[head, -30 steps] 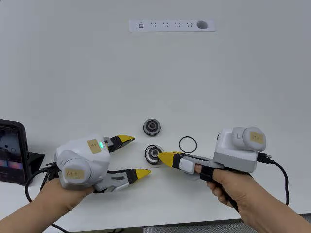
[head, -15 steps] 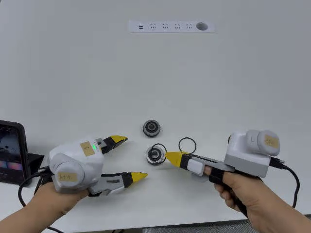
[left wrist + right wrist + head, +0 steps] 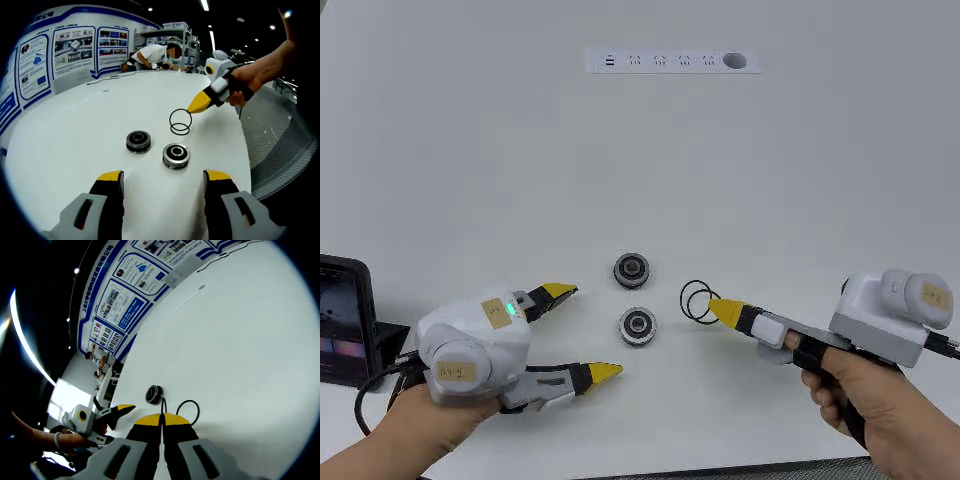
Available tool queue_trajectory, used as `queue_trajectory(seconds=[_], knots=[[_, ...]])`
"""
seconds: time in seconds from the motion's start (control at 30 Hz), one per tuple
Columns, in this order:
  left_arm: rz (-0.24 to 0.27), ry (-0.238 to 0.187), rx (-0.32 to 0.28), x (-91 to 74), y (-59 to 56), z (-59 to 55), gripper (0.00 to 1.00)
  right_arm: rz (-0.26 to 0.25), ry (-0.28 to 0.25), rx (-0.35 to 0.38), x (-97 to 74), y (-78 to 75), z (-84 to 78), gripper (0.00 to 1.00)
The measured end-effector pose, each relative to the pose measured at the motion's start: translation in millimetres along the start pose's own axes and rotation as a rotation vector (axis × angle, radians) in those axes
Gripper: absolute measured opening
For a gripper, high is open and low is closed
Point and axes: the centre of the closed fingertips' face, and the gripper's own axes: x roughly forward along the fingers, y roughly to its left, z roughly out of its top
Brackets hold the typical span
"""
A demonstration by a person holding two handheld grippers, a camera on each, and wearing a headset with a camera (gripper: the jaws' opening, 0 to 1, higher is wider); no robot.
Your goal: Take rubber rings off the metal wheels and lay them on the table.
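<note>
Two metal wheels lie mid-table: a far one (image 3: 632,269) with a dark rim and a near one (image 3: 637,325) that looks barer. My right gripper (image 3: 725,312) is shut on a thin black rubber ring (image 3: 684,298), which it holds low over the table to the right of the wheels. The ring overlaps a second black ring (image 3: 180,133) lying there. In the right gripper view the shut jaws pinch the ring (image 3: 196,409), with the far wheel (image 3: 154,394) beyond. My left gripper (image 3: 582,332) stands open left of the near wheel (image 3: 176,155), holding nothing.
A white power strip (image 3: 672,61) lies at the back of the white table (image 3: 770,180). A dark tablet (image 3: 342,318) stands at the left edge, with cables by my left hand. The left gripper view shows a person bent over at the far end of the table.
My right gripper has drawn the ring off the near wheel and moved right with it, to over the loose ring. The left gripper has stayed open and nearly still.
</note>
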Motion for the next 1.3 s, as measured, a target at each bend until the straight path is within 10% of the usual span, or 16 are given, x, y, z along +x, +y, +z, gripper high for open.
queue_trajectory(seconds=[0.93,1.3], knots=[[0.006,0.004,-0.011,-2.0,1.4,-0.6,0.62,-0.132,0.052,-0.128,-1.7,-31.3,-8.4,0.11],[0.009,0.002,-0.008,-2.5,3.0,0.2,0.61,-0.192,0.147,-0.476,-1.9,-28.6,-10.1,0.18]])
